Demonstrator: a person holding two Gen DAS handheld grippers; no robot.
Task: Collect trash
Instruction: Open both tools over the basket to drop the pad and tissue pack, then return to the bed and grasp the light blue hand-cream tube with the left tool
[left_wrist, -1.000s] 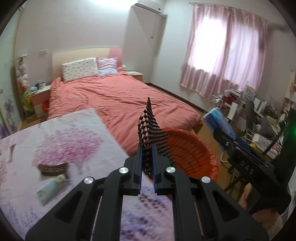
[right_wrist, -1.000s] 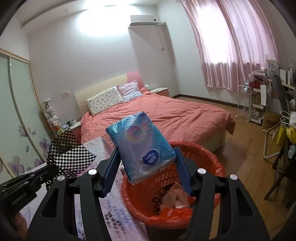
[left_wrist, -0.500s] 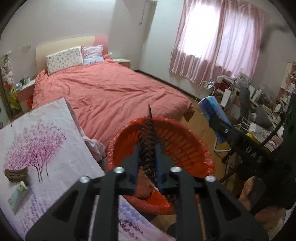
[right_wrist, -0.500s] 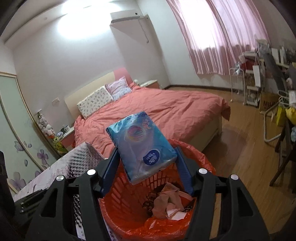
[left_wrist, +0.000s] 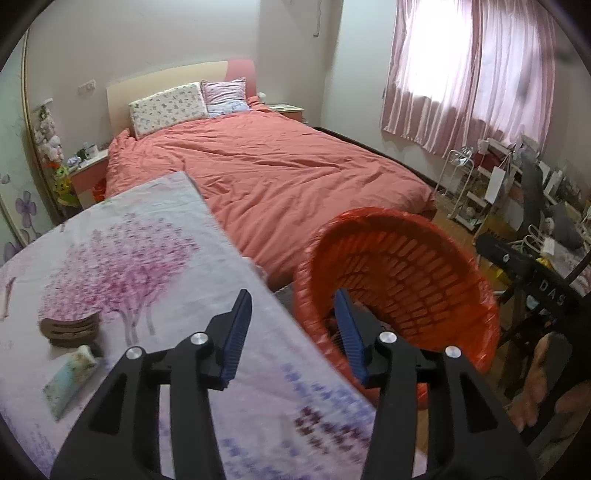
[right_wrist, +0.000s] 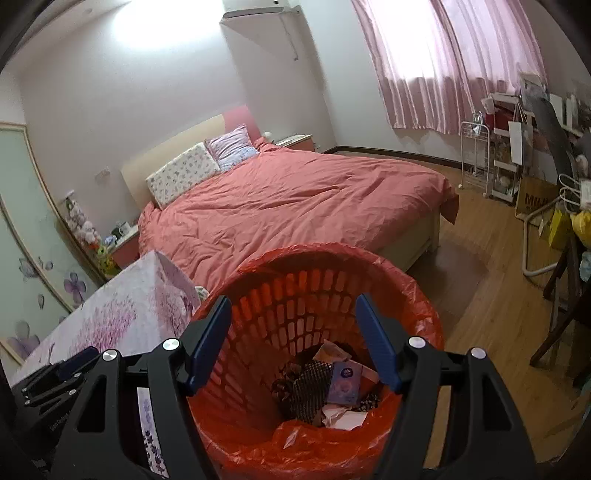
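An orange slatted waste basket (right_wrist: 332, 291) lined with an orange bag stands beside the table, seen too in the left wrist view as the basket (left_wrist: 413, 266). Inside lie the black checkered wrapper (right_wrist: 310, 384), the blue tissue pack (right_wrist: 345, 380) and crumpled paper. My right gripper (right_wrist: 293, 336) hangs over the basket, jaws opening, nothing between them. My left gripper (left_wrist: 293, 334) hovers over the table edge by the basket rim, jaws opening and empty. On the table lie a pale wrapped packet (left_wrist: 68, 380) and a brown round piece (left_wrist: 68, 326).
The table (left_wrist: 129, 258) has a floral cloth with a pink tree print. A bed with a salmon cover (left_wrist: 277, 177) stands behind. Shelves, a rack and a chair crowd the right wall (right_wrist: 524, 166). A person's hand (left_wrist: 539, 380) shows at lower right.
The left gripper let go of the black checkered wrapper and the right let go of the blue pack; both now lie in the basket. Both grippers sank lower, and the left swung back toward the table.
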